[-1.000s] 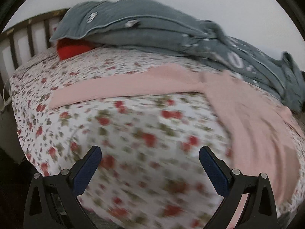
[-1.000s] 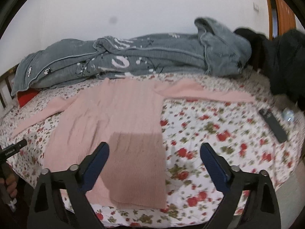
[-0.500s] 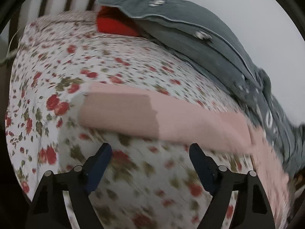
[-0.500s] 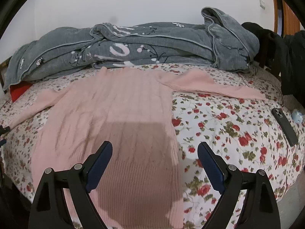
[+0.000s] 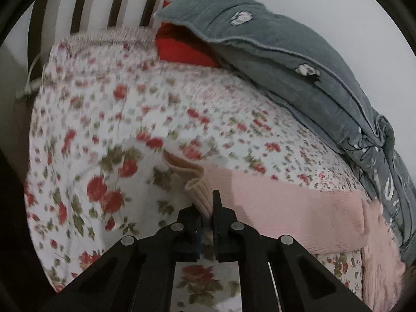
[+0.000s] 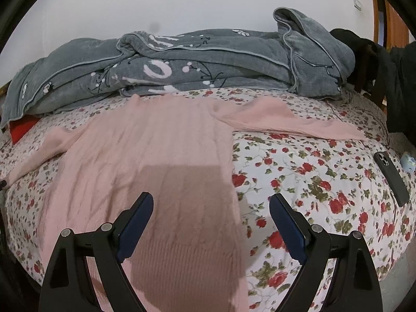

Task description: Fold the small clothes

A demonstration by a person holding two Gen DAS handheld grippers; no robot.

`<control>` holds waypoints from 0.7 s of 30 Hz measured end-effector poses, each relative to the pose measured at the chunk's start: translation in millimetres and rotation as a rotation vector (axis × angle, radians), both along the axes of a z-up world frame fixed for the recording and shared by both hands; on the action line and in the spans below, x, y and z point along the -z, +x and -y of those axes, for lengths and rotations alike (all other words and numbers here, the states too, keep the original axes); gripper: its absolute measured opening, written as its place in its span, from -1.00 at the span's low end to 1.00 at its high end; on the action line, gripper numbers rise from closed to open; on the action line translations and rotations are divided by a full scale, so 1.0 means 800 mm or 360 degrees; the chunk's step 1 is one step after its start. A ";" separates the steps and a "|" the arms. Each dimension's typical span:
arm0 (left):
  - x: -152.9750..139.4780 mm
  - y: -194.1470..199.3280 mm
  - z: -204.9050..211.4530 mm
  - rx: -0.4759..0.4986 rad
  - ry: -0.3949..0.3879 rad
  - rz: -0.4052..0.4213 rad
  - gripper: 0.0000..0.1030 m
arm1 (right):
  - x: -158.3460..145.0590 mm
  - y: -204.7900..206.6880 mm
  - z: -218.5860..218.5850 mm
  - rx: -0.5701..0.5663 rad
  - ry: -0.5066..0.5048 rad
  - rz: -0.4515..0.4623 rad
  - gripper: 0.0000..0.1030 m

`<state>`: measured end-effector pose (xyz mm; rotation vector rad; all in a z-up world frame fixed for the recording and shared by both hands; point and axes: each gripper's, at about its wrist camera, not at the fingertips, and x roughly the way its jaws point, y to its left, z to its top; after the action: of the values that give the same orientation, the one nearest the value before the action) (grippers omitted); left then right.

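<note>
**Sleeve cuff pinched, fold barely started**

Pink sweater [image 6: 161,161] lies flat, face up on the bed [image 6: 312,182], body spread out with the hem toward the right claw, neck end near the grey duvet [image 6: 208,62]. Both sleeves are out sideways; the far sleeve [image 6: 286,122] is fully extended toward the phone [image 6: 390,176], not touching it

Left claw [image 5: 205,208]: jaws nearly together, clamped on the ribbed cuff [image 5: 197,189] of the near sleeve. Cuff is puckered and lifted a little off the sheet; the rest of that sleeve lies flat, running back to the body

Right claw [image 6: 210,223]: jaws wide apart, holding nothing, hovering over the hem area. Contact with the fabric: can't tell

Progress, my read:
- done: sweater laid out and smoothed, first grip taken on one cuff
- not done: no fold visible anywhere, body at full width
- left: bring this sleeve across the body, same for the other sleeve, then fold hem up to neck

Surroundings: grey duvet bunched along the wall side, red item [image 5: 182,49] tucked under its end by the slatted headboard [image 5: 117,2], dark clothing [image 6: 384,78] at the far right edge. Left wrist view is motion-blurred, so cuff detail is soft
</note>
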<state>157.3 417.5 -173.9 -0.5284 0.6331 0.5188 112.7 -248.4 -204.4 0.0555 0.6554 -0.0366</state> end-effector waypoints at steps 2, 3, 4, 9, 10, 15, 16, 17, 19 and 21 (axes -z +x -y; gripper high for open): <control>-0.021 0.005 0.015 0.0032 0.0060 0.0020 -0.87 | -0.001 0.001 0.008 0.0001 0.0019 0.0006 0.76; -0.037 0.009 0.027 0.0062 0.0093 0.0041 -0.87 | -0.001 0.002 0.012 0.0002 0.0025 0.0008 0.75; -0.047 0.013 0.037 0.0084 0.0116 0.0057 -0.87 | -0.001 0.003 0.016 0.0002 0.0031 0.0007 0.75; -0.105 0.041 0.108 0.0239 0.0206 0.0156 -0.87 | -0.001 0.005 0.039 0.0004 0.0100 0.0012 0.76; -0.116 0.048 0.126 0.0276 0.0224 0.0168 -0.87 | -0.002 0.005 0.045 0.0008 0.0105 0.0022 0.76; -0.157 0.090 0.223 0.0487 0.0263 0.0230 -0.87 | -0.009 0.004 0.074 0.0000 0.0167 0.0054 0.76; -0.163 0.100 0.244 0.0524 0.0272 0.0235 -0.87 | -0.010 0.004 0.084 -0.0004 0.0187 0.0058 0.76; -0.168 0.109 0.262 0.0562 0.0276 0.0238 -0.87 | -0.011 0.005 0.089 -0.0001 0.0197 0.0059 0.76; -0.174 0.128 0.303 0.0652 0.0274 0.0237 -0.87 | -0.011 0.004 0.107 0.0007 0.0239 0.0066 0.76; -0.177 0.149 0.348 0.0751 0.0269 0.0231 -0.87 | -0.010 0.005 0.121 0.0011 0.0271 0.0061 0.76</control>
<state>276.7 138.8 -32.1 -0.2407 0.5461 0.0853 116.6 -344.9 -196.2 0.2220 0.6187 0.0137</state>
